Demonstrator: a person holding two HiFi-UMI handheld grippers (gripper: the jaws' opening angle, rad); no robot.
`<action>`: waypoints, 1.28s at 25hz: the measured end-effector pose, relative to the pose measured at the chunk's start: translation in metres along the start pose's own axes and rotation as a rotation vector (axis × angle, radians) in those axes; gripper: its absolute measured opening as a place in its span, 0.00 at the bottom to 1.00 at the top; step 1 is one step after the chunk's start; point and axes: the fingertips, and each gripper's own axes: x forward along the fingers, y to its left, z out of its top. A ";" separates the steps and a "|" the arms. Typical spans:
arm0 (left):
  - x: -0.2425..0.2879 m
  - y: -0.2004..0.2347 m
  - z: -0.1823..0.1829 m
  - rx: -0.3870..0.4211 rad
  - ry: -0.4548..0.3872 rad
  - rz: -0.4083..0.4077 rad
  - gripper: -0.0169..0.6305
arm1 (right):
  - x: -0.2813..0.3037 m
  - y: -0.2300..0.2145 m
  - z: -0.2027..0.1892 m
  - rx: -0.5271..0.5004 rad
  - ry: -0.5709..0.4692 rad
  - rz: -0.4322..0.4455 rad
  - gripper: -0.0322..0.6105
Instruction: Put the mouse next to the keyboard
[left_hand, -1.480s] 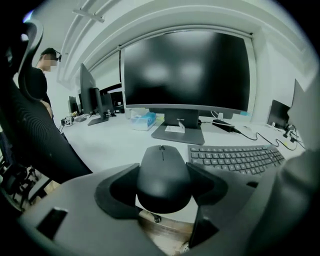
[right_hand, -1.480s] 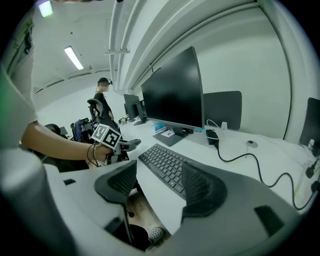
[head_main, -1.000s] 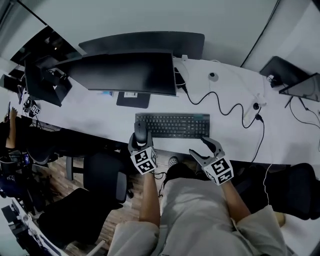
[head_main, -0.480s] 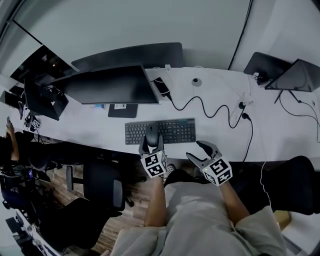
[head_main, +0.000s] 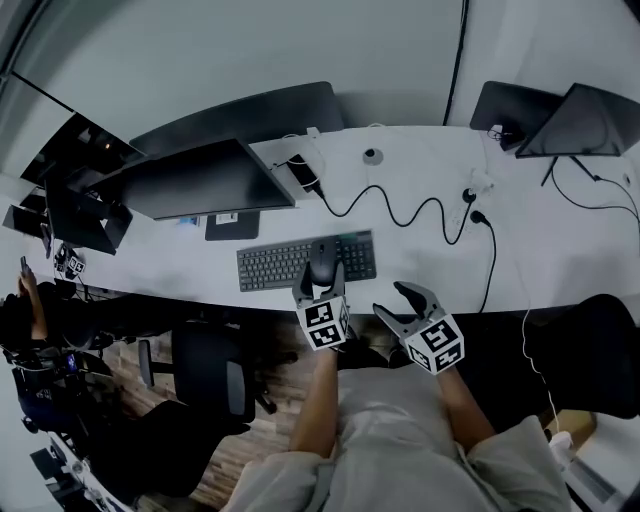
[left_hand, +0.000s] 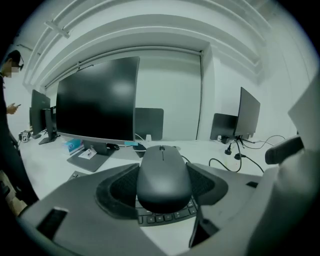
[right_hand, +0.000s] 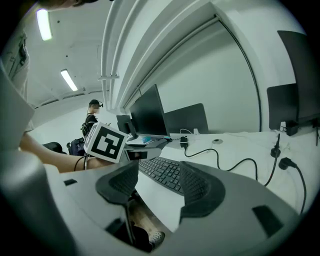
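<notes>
Grips the dark mouse (left_hand: 164, 175) in the left gripper (head_main: 321, 277), both ribbed pads pressed against its flanks and its nose pointing away toward the big black monitor (head_main: 200, 180). Holds it over the right half of the keyboard (head_main: 275, 265), not beside it, with a row of keys showing just under its near end in the left gripper view; hard to tell whether clear of the keys or brushing them. Holds the right gripper (right_hand: 157, 185) just to the right of the left one, at the near edge of the white desk (head_main: 560, 250) and past the keyboard's right end, touching nothing. Jaws there wide apart, just narrowed a little, with nothing between them: through the gap only the desk edge, the keyboard's corner farther off, and wooden floor with a shoe below. Behind the keyboard, a black cable (head_main: 400, 210) snaking across the desktop toward plugs on the right. At the far right corner, an open laptop (head_main: 590, 120). Left of the person's legs, a black office chair (head_main: 205, 365) pushed under the desk.
</notes>
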 end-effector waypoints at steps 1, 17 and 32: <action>0.003 -0.006 0.000 0.011 0.000 -0.009 0.49 | -0.002 -0.003 -0.001 0.014 -0.007 -0.007 0.46; 0.029 -0.099 -0.047 0.040 0.120 -0.123 0.49 | -0.030 -0.044 -0.031 0.166 -0.044 -0.072 0.44; 0.059 -0.149 -0.088 0.058 0.212 -0.190 0.49 | -0.043 -0.076 -0.057 0.215 -0.007 -0.133 0.42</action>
